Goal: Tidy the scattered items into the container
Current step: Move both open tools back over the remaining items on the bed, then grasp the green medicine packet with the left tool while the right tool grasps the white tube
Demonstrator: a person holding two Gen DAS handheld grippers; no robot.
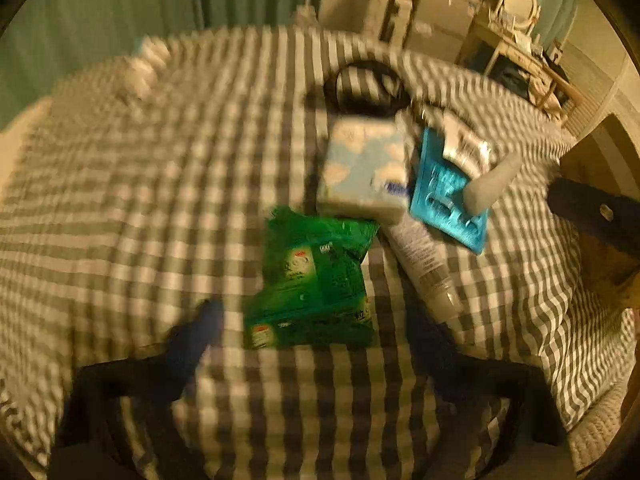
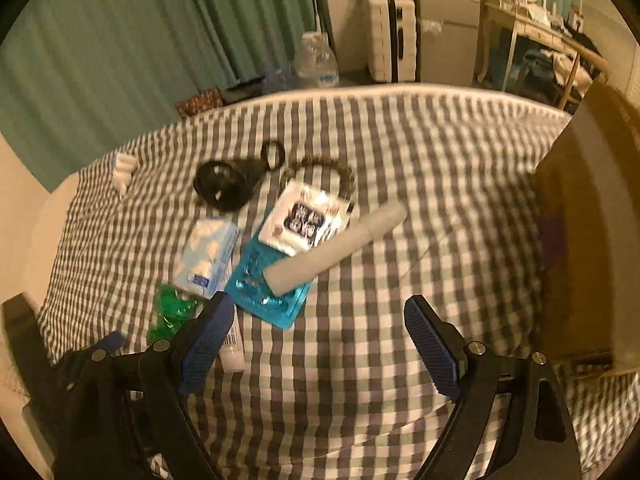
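Observation:
Scattered items lie on a checked bed. A green packet (image 1: 312, 280) lies just ahead of my open, empty left gripper (image 1: 316, 328); it also shows in the right wrist view (image 2: 170, 314). Beyond it are a cloud-print tissue pack (image 1: 364, 168), a blue blister pack (image 1: 444, 196), a white tube (image 1: 424, 264) and a pale cylinder (image 1: 492, 184). My right gripper (image 2: 320, 328) is open and empty, above bare bedding, right of the blister pack (image 2: 264, 292) and the cylinder (image 2: 336, 248). A white sachet (image 2: 308, 216), a black object (image 2: 224, 184) and a bead bracelet (image 2: 340, 172) lie further off.
A brown cardboard box (image 2: 588, 240) stands at the bed's right edge. Green curtains (image 2: 160, 32) hang behind the bed. A water jug (image 2: 316, 60), appliances and a cluttered desk (image 2: 540, 28) stand beyond the far edge. A small white item (image 2: 124, 170) lies at far left.

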